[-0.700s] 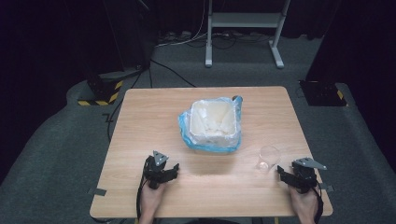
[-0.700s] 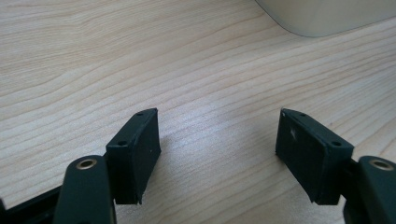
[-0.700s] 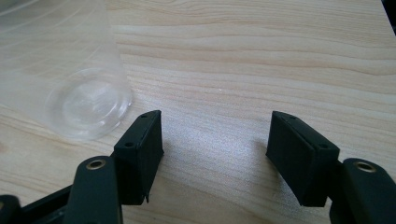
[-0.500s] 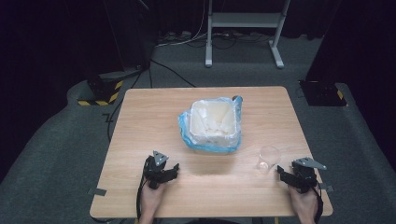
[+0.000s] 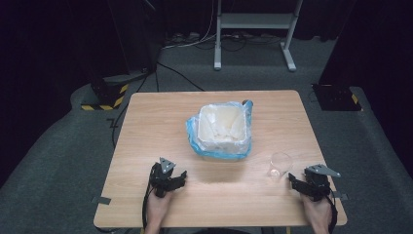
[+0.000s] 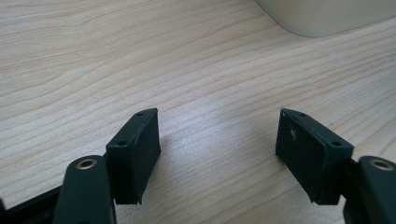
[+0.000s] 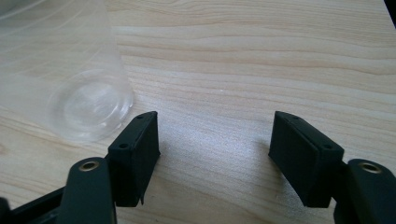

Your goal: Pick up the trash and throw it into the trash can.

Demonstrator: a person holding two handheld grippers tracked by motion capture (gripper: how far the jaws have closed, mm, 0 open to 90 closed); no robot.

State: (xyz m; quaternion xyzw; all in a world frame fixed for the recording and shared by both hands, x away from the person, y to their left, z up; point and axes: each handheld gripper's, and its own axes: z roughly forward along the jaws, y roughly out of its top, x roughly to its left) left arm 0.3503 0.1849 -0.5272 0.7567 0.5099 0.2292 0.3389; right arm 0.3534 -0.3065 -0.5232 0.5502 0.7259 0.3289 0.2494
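A clear plastic cup (image 5: 280,164) stands upright on the wooden table (image 5: 156,126), right of centre near the front. My right gripper (image 5: 295,180) rests on the table just right of it, jaws open and empty; in the right gripper view (image 7: 212,133) the cup (image 7: 65,79) is beyond and left of the left jaw. A white bin (image 5: 223,127) lined with a blue bag sits mid-table. My left gripper (image 5: 179,176) lies at the front left, open with bare wood between its jaws (image 6: 217,133); the bin's base (image 6: 322,16) shows at the top right there.
Beyond the table's far edge stand a metal stand's legs (image 5: 253,34), cables, and a yellow-and-black striped block (image 5: 104,100) on the dark carpet. A black box (image 5: 336,97) sits on the floor at the right.
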